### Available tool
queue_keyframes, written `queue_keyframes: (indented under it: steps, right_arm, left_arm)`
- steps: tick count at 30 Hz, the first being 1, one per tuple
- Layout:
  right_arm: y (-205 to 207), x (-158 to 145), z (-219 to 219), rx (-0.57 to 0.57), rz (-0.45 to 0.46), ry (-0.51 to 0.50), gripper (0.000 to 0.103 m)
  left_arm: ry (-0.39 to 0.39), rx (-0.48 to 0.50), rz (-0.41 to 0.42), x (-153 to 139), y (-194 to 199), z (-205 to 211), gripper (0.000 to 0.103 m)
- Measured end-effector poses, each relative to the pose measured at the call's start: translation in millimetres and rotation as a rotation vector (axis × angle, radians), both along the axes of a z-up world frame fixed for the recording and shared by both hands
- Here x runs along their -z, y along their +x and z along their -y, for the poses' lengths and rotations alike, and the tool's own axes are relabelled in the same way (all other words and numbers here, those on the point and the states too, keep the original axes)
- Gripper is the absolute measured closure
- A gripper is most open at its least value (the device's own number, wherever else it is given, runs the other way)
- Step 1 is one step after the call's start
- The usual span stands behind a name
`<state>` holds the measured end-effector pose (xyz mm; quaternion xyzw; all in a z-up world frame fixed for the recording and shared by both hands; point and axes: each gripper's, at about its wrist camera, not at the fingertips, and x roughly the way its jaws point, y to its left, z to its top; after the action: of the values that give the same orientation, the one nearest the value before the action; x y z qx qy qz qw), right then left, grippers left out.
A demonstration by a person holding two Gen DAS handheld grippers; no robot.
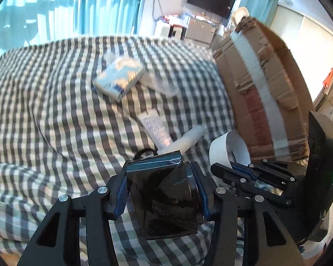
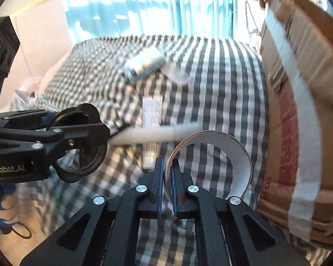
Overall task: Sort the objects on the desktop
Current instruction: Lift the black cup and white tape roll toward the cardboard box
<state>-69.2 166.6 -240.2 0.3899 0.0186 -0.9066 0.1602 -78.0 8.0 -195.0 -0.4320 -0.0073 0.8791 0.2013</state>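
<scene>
We've got the left gripper (image 1: 162, 190) clamped on a squat black jar (image 1: 164, 199), lying on its side with its axis running across between the pads, lid toward the right. The right gripper (image 2: 166, 190) pinches the wall of a white tape roll (image 2: 213, 164), standing on edge, hole facing sideways. Both hang over the checkered bed (image 1: 55, 110), beside the cardboard box (image 2: 299, 110). A white tube (image 2: 148, 136) lies crosswise there.

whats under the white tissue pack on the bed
The white tissue pack lies on the grey-and-white checked blanket, overlapping a clear plastic cup lying beside it. Whatever is directly beneath the pack is covered.
</scene>
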Motion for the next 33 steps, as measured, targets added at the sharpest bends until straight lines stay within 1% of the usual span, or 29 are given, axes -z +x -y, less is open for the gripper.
queue_keyframes:
  steps: [3,5,8,12,13,16,17,22,25,28,31,33]
  right_arm:
    - [5.8,-18.3,6.3,-0.004,-0.063,-0.029,0.097]
    - [12.9,-33.1,7.3,-0.004,-0.122,-0.035,0.097]
    - [23.6,-53.6,9.0,0.007,-0.205,-0.018,0.097]
    - [36.8,-82.8,5.5,0.008,-0.284,-0.047,0.097]
    - [39.1,-88.0,6.3,0.009,-0.295,-0.038,0.097]
    - [50.6,-107.4,14.0,0.022,-0.352,0.021,0.097]
    - [54.5,-113.9,16.4,0.018,-0.370,0.021,0.097]
    - [81.8,-153.6,18.5,-0.004,-0.485,-0.002,0.097]
    - [99.4,-173.9,15.3,-0.009,-0.539,-0.013,0.097]
    - [112.9,-191.1,13.9,-0.005,-0.590,-0.017,0.097]
    - [126.5,-207.5,11.2,-0.005,-0.638,-0.029,0.097]
    - [133.6,-216.1,11.2,0.008,-0.665,-0.014,0.097]
  left_arm:
    - [0.006,0.001,-0.051,-16.5,4.9,4.0,0.052]
    - [0.018,-0.003,-0.084,-30.0,5.9,4.7,0.052]
    - [0.029,-0.060,-0.154,-53.4,10.7,14.0,0.052]
    - [0.029,-0.127,-0.252,-84.0,18.9,34.2,0.052]
    - [0.037,-0.139,-0.269,-92.5,21.7,41.1,0.052]
    - [0.071,-0.169,-0.295,-104.4,26.0,49.3,0.052]
    - [0.085,-0.176,-0.309,-108.6,28.7,51.3,0.052]
    - [0.101,-0.183,-0.398,-143.5,55.1,54.3,0.051]
    - [0.117,-0.190,-0.457,-170.8,74.0,56.8,0.051]
    - [0.124,-0.199,-0.510,-191.9,90.2,54.5,0.051]
    - [0.128,-0.217,-0.561,-207.5,105.8,53.3,0.051]
    - [0.160,-0.253,-0.613,-214.2,119.3,54.3,0.051]
